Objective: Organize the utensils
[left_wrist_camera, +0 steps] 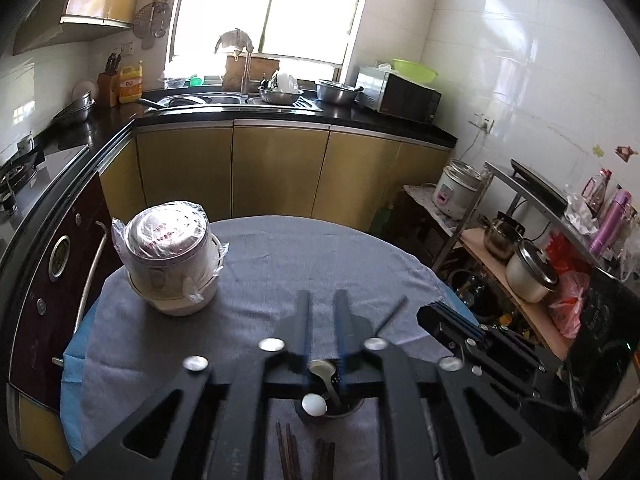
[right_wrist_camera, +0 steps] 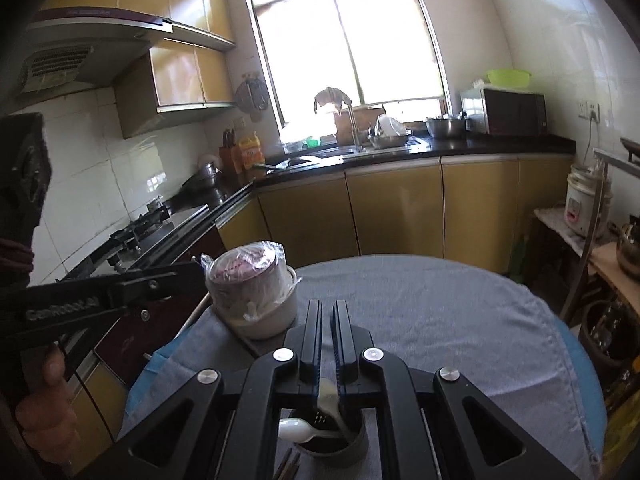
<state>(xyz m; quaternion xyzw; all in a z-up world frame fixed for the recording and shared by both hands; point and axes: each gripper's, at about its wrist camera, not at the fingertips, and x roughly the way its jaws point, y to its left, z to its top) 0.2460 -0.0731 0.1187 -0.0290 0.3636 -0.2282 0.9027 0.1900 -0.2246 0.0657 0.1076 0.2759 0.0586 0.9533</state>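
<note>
Both grippers hover over the dark cylindrical utensil cup (right_wrist_camera: 332,444) holding white plastic spoons (right_wrist_camera: 298,430), left gripper (left_wrist_camera: 323,304) slightly parted and empty, right gripper (right_wrist_camera: 326,312) pressed together; next, judged, collecting the dark wooden chopsticks (left_wrist_camera: 290,454).

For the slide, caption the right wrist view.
Right gripper shut above a utensil cup holding two white spoons on a grey-clothed table.

Hidden and cropped items, both wrist views.
Utensil cup (right_wrist_camera: 352,446): base and front wall covered by gripper linkage in both views. Spoons (right_wrist_camera: 316,430): handle ends lost inside the cup. Chopsticks (left_wrist_camera: 290,456): cut off by the bottom edge, near ends unseen; in the right view only tips show. Hand (right_wrist_camera: 48,412): cropped at the left edge.
</note>
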